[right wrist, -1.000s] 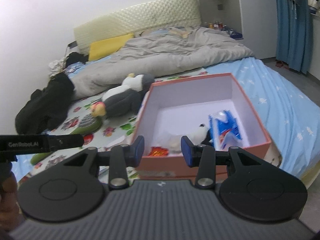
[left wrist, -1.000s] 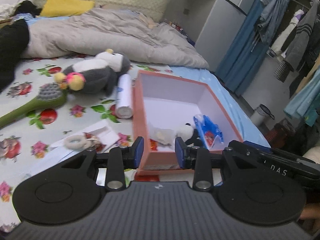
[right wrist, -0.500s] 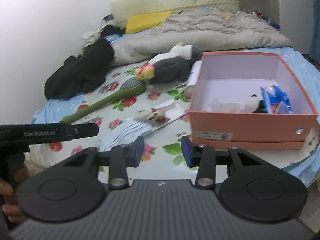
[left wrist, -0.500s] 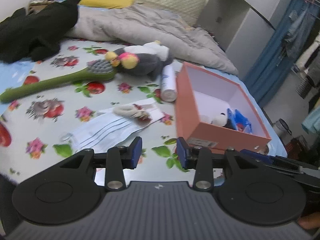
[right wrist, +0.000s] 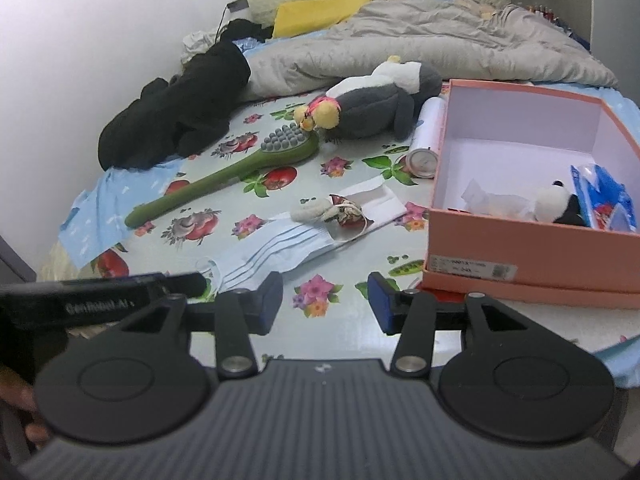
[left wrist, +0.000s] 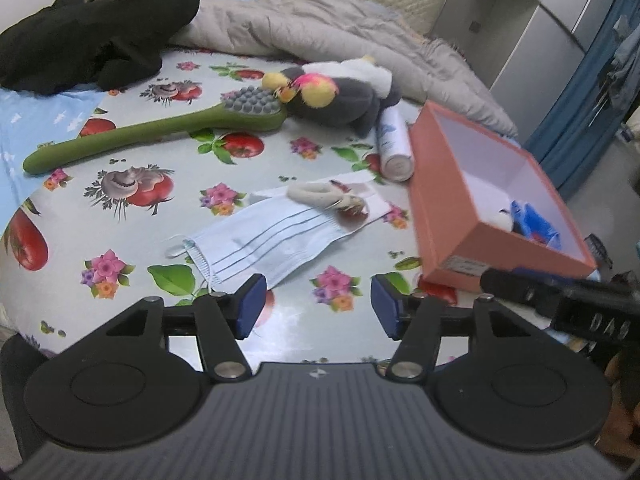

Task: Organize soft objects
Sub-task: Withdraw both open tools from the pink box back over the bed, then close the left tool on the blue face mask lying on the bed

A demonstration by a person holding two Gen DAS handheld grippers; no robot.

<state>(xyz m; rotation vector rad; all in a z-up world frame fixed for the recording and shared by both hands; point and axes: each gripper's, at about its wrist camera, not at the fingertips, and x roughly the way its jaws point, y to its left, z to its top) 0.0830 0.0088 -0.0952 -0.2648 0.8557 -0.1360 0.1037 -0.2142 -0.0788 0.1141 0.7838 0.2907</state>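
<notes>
Over the near edge of the flowered sheet (left wrist: 132,136), left gripper (left wrist: 318,307) points down with jaws opening, blue pads well spread, nothing between them and nothing touched. Right gripper (right wrist: 324,301) sits just alongside, jaws likewise opening, gap somewhat narrower, empty, no contact. Just beyond the left gripper's tips lies a pale blue face mask (left wrist: 268,236), flat on the sheet; a small cream and red fabric piece (left wrist: 328,200) rests on its far end, over a white paper. Farther out: green long-handled brush (left wrist: 160,130), its head touching a grey and white plush toy (left wrist: 340,96); white spray can (left wrist: 394,146) lying between plush and box. Orange box (right wrist: 532,256) at right, open, holding a small panda plush (right wrist: 556,202) and a blue packet (right wrist: 608,196). Black garment (left wrist: 100,36) and grey duvet (left wrist: 320,28) at far side.
</notes>
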